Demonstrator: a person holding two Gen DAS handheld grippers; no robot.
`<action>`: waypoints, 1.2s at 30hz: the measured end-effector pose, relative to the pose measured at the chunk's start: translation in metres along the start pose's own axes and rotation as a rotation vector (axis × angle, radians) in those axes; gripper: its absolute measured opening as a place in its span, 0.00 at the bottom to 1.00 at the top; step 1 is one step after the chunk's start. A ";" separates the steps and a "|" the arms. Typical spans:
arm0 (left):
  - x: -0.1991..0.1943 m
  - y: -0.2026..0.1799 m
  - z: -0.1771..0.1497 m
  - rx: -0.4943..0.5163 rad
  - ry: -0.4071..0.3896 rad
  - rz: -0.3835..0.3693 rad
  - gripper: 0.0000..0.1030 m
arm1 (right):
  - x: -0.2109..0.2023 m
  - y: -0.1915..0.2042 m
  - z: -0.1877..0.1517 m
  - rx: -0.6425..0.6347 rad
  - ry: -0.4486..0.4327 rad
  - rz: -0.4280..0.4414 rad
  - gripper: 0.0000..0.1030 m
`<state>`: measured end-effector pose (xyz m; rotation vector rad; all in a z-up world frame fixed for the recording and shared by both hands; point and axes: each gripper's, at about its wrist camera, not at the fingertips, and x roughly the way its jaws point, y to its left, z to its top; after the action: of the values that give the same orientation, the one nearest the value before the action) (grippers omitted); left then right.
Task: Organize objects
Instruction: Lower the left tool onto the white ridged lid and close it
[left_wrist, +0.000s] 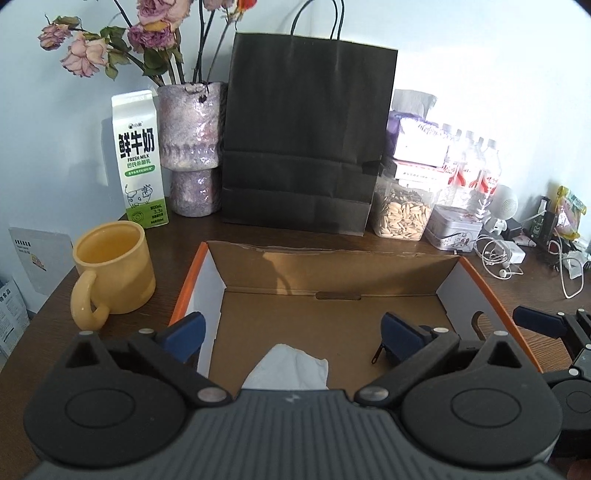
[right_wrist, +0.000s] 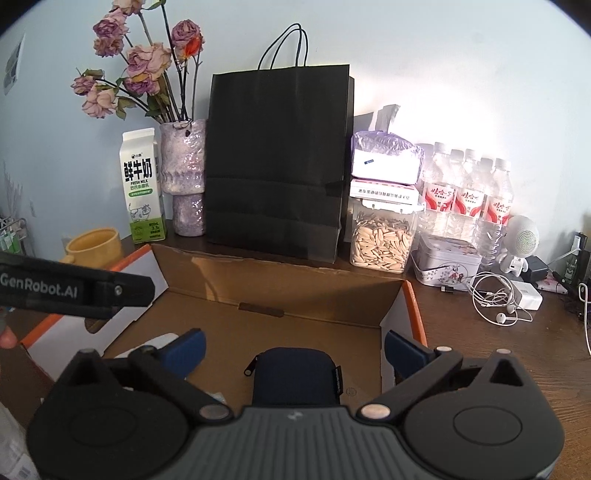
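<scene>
Left wrist view first: my left gripper (left_wrist: 291, 328) is tilted down over the open cardboard box (left_wrist: 332, 266), jaws spread as wide as they go, nothing between the pads. Its blue fingertips (left_wrist: 186, 332) sit at lower left and lower centre-right of the frame, and the left one overlaps the box's white side wall. Below them, at the bottom centre, a crumpled white tissue (left_wrist: 291, 369) lies on the box floor, apart from both pads. By the right pad a dark blue zip pouch (left_wrist: 388, 354) peeks out, mostly hidden behind the finger. At the right edge of this frame my right gripper (left_wrist: 546, 325) pokes in, over the box's orange-trimmed right wall. Over to the right wrist view: my right gripper (right_wrist: 293, 347) is also angled down into the box (right_wrist: 280, 273), jaws wide open, gripping nothing. The blue pouch (right_wrist: 295, 376) lies on the box floor at lower centre, between my two pads but touching neither, its zip pull out to the left. My left gripper (right_wrist: 74, 288) crosses the left edge of the frame, and a fingertip of the hand holding it shows beneath at far left. A bit of the white tissue (right_wrist: 162, 341) shows behind my left pad. Yellow mug (left_wrist: 114, 266) stands on the wooden table (left_wrist: 535, 291) just left of the box.
</scene>
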<state>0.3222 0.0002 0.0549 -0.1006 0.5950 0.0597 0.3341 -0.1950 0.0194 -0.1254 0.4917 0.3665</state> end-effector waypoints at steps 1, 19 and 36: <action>-0.005 0.000 -0.001 0.001 -0.008 -0.004 1.00 | -0.004 0.000 -0.001 -0.003 -0.005 0.002 1.00; -0.140 0.034 -0.100 0.073 -0.174 -0.021 1.00 | -0.137 0.000 -0.077 -0.047 -0.057 0.053 1.00; -0.173 0.055 -0.204 0.043 0.075 -0.001 1.00 | -0.194 0.014 -0.165 0.010 0.068 0.052 1.00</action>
<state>0.0612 0.0273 -0.0198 -0.0611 0.6705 0.0425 0.0982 -0.2768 -0.0323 -0.1159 0.5646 0.4112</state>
